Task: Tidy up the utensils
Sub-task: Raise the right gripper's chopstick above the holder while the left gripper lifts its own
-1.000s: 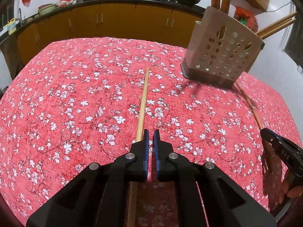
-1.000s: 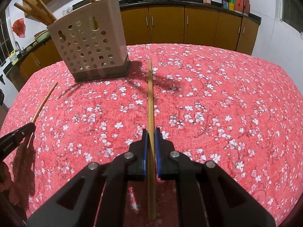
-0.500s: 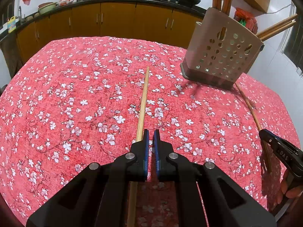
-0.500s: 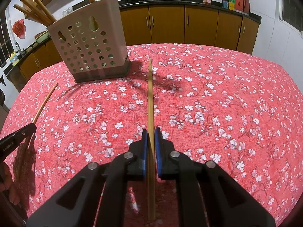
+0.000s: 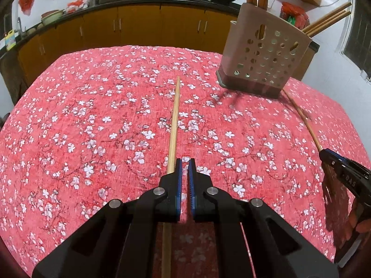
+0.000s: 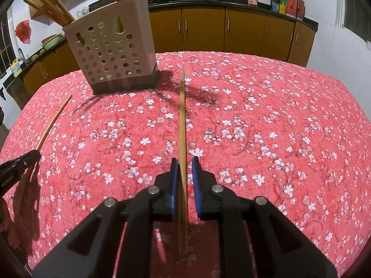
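Two chopsticks on red cloth (image 6: 278, 115) | left gripper (image 5: 185, 164) clenched, empty, chopstick (image 5: 174, 125) beside it | right gripper (image 6: 185, 162) opening, chopstick (image 6: 182, 120) between jaws | holder (image 6: 111, 53) behind

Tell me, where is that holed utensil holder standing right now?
The utensil holder stands on the red cloth at its far edge, left in the right view, right in the left view.

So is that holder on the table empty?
No, several wooden sticks stand up out of the holder.
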